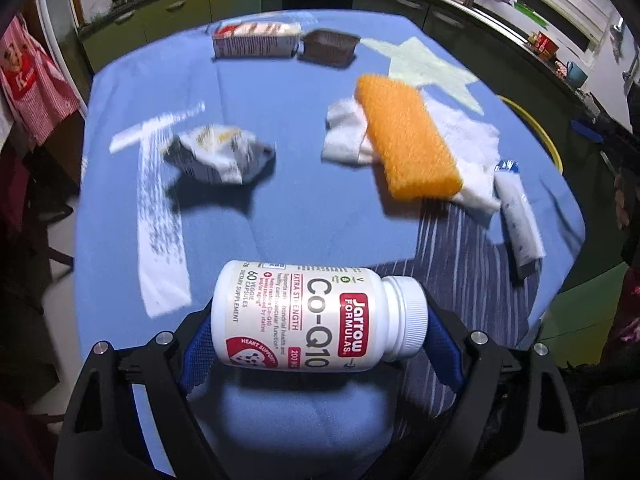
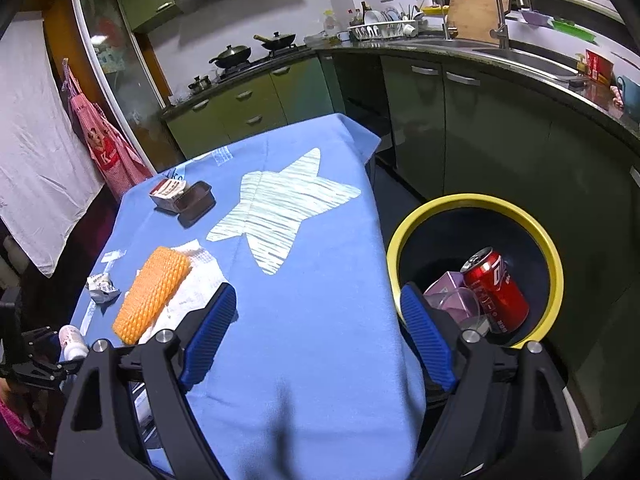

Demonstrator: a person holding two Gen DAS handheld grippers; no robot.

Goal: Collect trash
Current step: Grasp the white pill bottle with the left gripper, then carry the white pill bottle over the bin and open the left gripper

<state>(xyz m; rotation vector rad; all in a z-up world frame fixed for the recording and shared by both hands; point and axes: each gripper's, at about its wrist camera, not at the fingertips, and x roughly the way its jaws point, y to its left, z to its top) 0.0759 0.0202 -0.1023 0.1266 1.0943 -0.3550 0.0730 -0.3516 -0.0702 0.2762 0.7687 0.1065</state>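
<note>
A white supplement bottle (image 1: 316, 318) is held sideways between the blue pads of the left gripper (image 1: 320, 340), its cap turned to the right, above the near part of the tabletop (image 1: 280, 208), which is covered with a blue cloth. The right gripper (image 2: 316, 332) is spread wide with nothing between its fingers, over the tabletop's right edge. Beside that edge a yellow-rimmed bin (image 2: 554, 264) is seen on the floor, with a red can (image 2: 496, 292) and a clear cup (image 2: 456, 306) inside. On the cloth are left a crumpled wrapper (image 1: 222, 154), an orange sponge (image 1: 406, 136) lying on white paper towel (image 1: 468, 148), a small carton (image 1: 256, 39), a brown tray (image 1: 328, 46) just beside it, and a white sachet (image 1: 518, 216).
</note>
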